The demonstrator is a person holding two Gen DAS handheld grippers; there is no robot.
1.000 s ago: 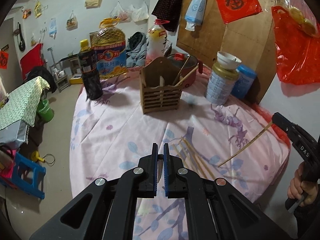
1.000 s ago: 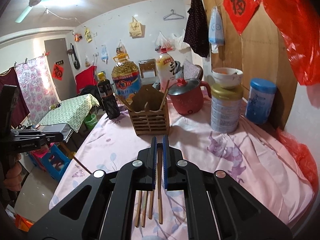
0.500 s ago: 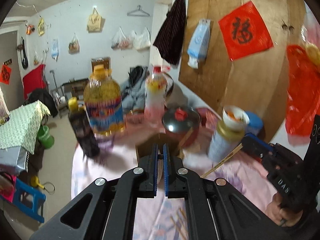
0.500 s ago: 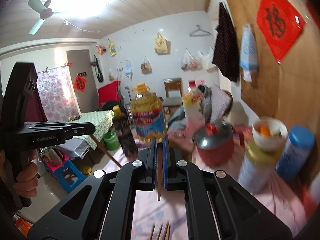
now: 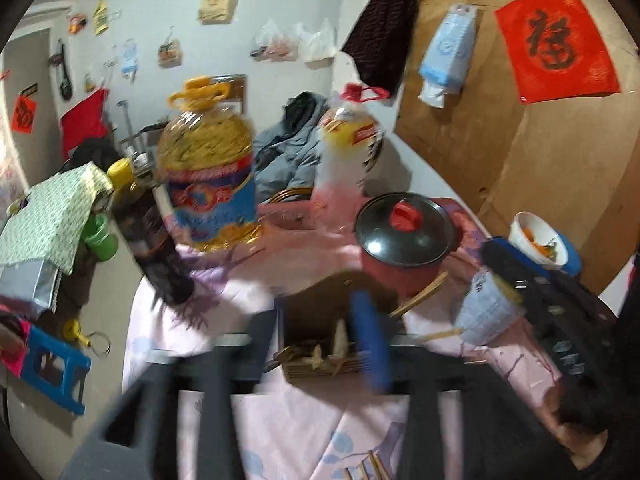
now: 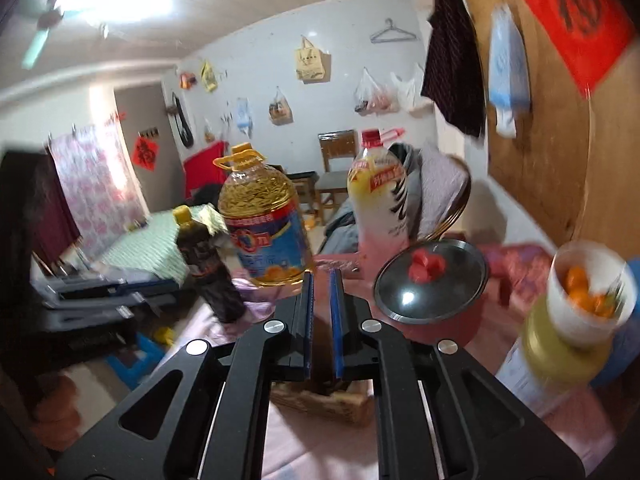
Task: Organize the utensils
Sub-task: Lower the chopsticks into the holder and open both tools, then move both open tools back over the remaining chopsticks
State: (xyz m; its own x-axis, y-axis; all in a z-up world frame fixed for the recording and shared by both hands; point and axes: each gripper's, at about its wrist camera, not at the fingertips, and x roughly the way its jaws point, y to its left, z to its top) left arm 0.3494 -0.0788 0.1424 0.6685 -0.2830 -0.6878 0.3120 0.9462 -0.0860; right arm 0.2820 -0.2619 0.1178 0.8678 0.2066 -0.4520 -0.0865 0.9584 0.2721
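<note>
A wooden slatted utensil holder stands on the flowered tablecloth, with chopsticks leaning out of it; it also shows in the right wrist view. My right gripper hovers just above the holder, its jaws slightly parted with nothing visible between them. In the left wrist view it sits right of the holder. My left gripper is badly blurred, its jaws spread apart in front of the holder. Several loose chopsticks lie on the cloth near the front.
Behind the holder stand a red pot with a glass lid, a big oil jug, a dark sauce bottle, a drink bottle and a can topped by a white bowl. The table's left edge drops to the floor.
The chopstick that was in my right gripper is gone from its jaws, which have parted. My left gripper has opened wide and is moving fast. Both views now look down on the holder.
</note>
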